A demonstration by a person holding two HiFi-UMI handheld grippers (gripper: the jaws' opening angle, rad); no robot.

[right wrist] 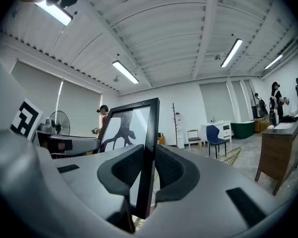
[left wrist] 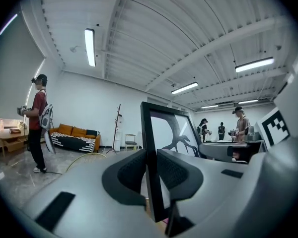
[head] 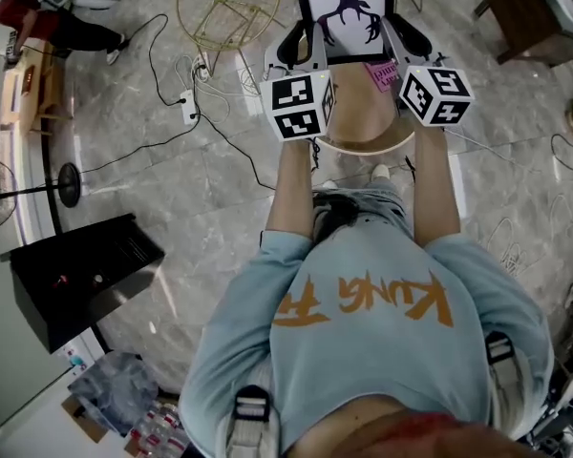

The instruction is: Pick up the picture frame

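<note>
The picture frame (head: pixel 347 12) is black, with a white print of a dark branching shape, and it hangs upright above the floor in the head view's top middle. My left gripper (head: pixel 304 44) is shut on its left edge and my right gripper (head: pixel 401 40) on its right edge. In the left gripper view the frame's black border (left wrist: pixel 150 133) stands between the two dark pads (left wrist: pixel 176 170), which press on it. The right gripper view shows the same: the frame (right wrist: pixel 134 128) is clamped by its edge between the pads (right wrist: pixel 126 168). Both marker cubes sit just below the frame.
Under the frame stands a small round table (head: pixel 363 143) with a pink card (head: pixel 384 72). A gold wire basket (head: pixel 227 8) and floor cables (head: pixel 196 113) lie to the left. A wooden table (head: pixel 540 12) is at the top right, a black case (head: pixel 76 275) at the left, another person (head: pixel 48 17) far left.
</note>
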